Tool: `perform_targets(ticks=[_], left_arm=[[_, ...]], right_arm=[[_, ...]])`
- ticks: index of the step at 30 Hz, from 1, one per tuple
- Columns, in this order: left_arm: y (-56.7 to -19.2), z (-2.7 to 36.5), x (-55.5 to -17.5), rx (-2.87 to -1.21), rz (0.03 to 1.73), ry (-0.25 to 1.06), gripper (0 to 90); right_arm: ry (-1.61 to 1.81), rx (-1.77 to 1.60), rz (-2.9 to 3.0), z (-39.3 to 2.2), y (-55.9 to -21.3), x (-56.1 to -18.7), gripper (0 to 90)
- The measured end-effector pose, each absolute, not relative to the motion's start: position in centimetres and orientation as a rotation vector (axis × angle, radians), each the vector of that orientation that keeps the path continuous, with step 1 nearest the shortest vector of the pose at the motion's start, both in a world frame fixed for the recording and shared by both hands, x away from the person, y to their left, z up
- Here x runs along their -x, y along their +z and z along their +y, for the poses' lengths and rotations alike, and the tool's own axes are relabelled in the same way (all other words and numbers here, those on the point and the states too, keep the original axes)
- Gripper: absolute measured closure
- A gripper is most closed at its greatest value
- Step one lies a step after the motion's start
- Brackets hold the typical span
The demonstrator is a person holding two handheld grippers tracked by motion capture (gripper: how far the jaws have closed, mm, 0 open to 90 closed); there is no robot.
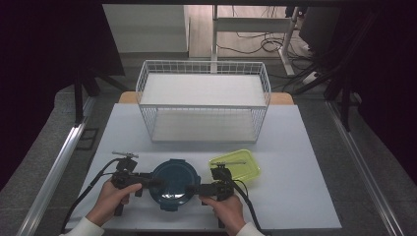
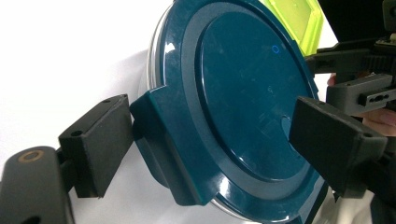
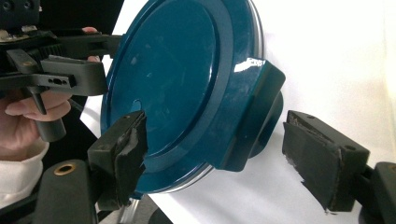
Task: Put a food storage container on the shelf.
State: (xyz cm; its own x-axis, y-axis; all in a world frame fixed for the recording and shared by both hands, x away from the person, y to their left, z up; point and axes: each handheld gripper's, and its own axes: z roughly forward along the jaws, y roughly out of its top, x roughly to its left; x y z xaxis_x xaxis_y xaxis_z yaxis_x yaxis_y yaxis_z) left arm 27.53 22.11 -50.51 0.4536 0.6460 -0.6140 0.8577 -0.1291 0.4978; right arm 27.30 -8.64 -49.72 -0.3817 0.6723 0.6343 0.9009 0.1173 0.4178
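Your white table [image 1: 295, 147] sits in a dark room, a wire basket [image 1: 203, 101] at its far side. The round teal container [image 1: 175, 184] lies flat near the front edge, lid up, in front of the basket, with the green lid [image 1: 236, 164] just to its right. Being round, it has no long axis; its latch tabs stick out left and right toward your grippers. Your left gripper [image 1: 147, 181] is spread open around the left tab [image 2: 163, 149], one jaw beside the tab and the other over the lid top. Your right gripper [image 1: 194, 189] is likewise released, its jaws straddling the right tab [image 3: 257, 116]. The container's clear body is mostly hidden under the lid. Bare table lies open between container and basket; the front edge is close behind your hands.
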Motion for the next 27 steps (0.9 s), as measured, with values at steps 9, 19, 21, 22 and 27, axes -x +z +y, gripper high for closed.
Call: perform_targets(ticks=[9,19,21,22,27], left_arm=[[-51.0,22.0,-27.8,-1.838,1.289,-0.356,13.9],[-51.3,22.0,-27.8,-1.822,1.292,-0.395,15.0],[-51.6,22.5,-27.9,-1.774,1.301,-0.438,16.2],[-51.8,22.7,-27.9,-1.76,1.306,-0.454,17.3],[-51.9,22.8,-27.8,-1.772,1.302,-0.454,19.3]], right_arm=[[-1.131,1.558,-2.088,-8.5,-49.7,-27.3,21.5],[-1.097,1.58,-2.085,-8.2,-49.7,-27.3,22.7],[-1.095,1.587,-2.093,-8.0,-49.7,-27.3,22.6],[-1.093,1.589,-2.095,-8.0,-49.7,-27.3,22.4],[-1.078,1.6,-2.106,-7.5,-49.7,-27.5,22.5]])
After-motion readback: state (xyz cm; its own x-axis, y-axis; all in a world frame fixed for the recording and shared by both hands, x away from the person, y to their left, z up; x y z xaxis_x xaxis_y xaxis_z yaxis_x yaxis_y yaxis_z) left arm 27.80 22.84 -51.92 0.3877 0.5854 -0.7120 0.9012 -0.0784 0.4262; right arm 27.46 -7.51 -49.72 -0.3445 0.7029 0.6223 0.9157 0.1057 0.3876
